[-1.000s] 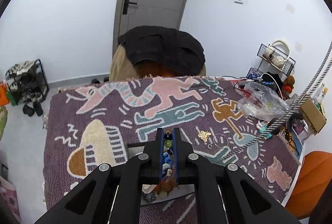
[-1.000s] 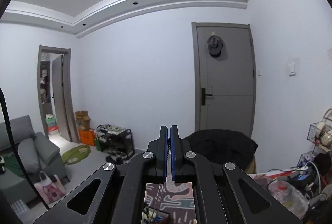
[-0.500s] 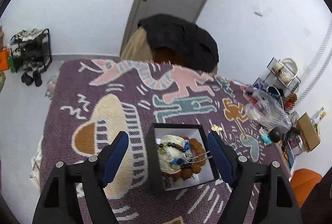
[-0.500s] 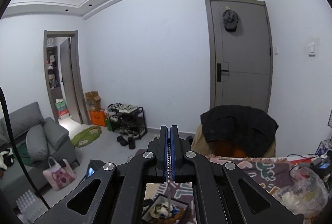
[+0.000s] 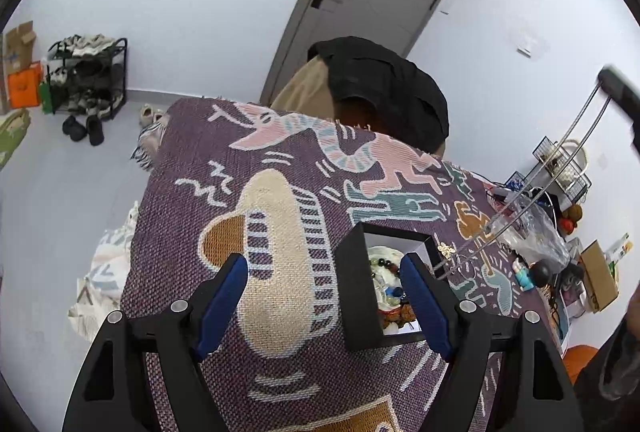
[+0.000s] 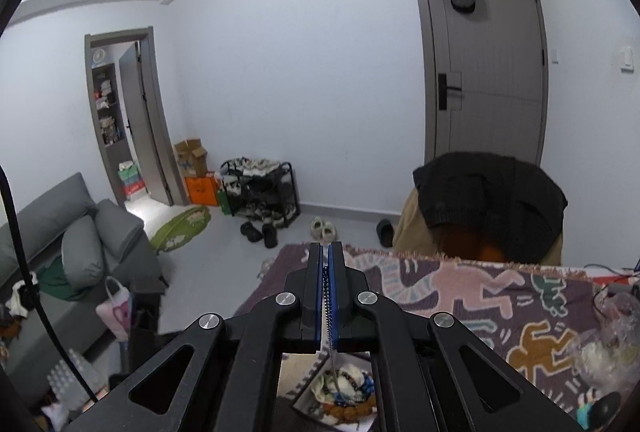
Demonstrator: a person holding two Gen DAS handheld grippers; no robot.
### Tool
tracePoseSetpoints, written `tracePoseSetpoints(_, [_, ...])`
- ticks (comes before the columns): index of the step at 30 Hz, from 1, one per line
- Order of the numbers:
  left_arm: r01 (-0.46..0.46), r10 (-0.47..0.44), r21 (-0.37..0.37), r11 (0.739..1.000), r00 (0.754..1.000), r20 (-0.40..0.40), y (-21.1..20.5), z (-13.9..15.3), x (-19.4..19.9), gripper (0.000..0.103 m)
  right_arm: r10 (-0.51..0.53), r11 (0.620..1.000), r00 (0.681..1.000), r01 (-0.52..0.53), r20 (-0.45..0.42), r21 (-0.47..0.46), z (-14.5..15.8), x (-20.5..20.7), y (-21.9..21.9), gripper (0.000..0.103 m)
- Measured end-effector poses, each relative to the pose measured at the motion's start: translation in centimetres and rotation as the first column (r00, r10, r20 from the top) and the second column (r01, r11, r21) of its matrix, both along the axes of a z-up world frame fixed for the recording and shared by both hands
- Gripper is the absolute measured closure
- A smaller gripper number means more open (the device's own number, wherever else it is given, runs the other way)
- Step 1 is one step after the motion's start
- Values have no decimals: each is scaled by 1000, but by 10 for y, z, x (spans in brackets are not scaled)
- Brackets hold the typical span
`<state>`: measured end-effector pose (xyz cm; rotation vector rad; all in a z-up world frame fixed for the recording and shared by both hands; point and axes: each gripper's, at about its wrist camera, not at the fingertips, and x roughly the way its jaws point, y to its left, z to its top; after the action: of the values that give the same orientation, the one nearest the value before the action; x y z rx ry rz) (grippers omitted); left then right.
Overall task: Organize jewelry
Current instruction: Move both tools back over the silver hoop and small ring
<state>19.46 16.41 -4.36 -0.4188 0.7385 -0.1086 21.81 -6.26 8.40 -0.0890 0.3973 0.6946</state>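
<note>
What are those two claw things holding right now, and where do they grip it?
The right gripper is shut on a silver chain necklace, pinching its chain while it hangs toward the black jewelry box. The left gripper is open and holds nothing.

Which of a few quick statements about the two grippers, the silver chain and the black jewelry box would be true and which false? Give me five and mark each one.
1. The left gripper has its blue-padded jaws spread wide. True.
2. The right gripper is open and holds nothing. False: its jaws are shut on the thin silver chain.
3. The square black jewelry box with a white lining stands open with beaded bracelets inside. True.
4. The silver chain lies coiled flat on the patterned purple woven cloth. False: it hangs from the right gripper, strung taut above the cloth.
5. The left gripper grips the box wall. False: its jaws are open above the box, clamping nothing.
</note>
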Motion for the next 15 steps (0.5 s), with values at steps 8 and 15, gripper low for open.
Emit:
tracePoseSetpoints(8, [-2, 2, 0, 1000, 1000, -11, -4, -2, 3, 24, -22, 988, 973, -14, -229, -157, -64, 41, 6, 73])
tracePoseSetpoints(15, [47, -46, 44, 998, 999, -5, -30, 6, 12, 24, -52, 998, 965, 41, -257, -46, -71, 45, -44, 34])
